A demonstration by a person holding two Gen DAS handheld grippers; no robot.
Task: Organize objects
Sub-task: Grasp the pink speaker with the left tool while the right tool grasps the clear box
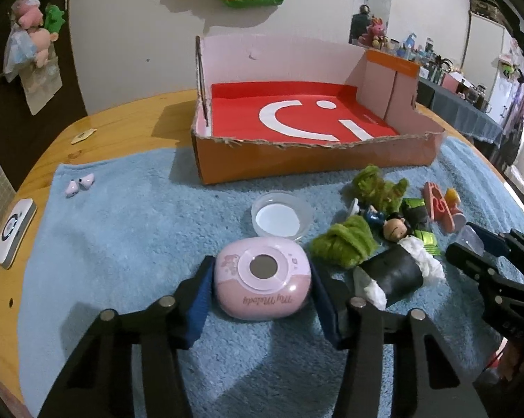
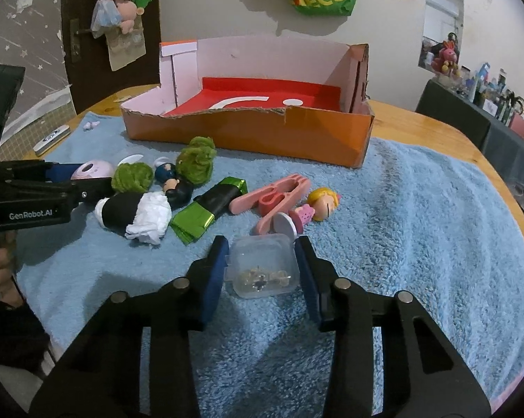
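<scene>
Bracketing the pink case (image 1: 263, 278), the left claw (image 1: 260, 291) grips it mid-bench; the right claw (image 2: 262, 271) clamps the clear box (image 2: 263, 266). The orange box (image 1: 314, 160) lies straight ahead.

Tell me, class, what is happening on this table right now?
A person holds a gripper in each hand, tidying small things off a blue towel. The left gripper brackets a pink My Melody case, and the right gripper brackets a small clear plastic box; whether either is squeezed tight is unclear. The orange cardboard box behind holds none of the items in the parts shown. Green fuzzy pieces, figurines and a pink clip lie on the towel.
</scene>
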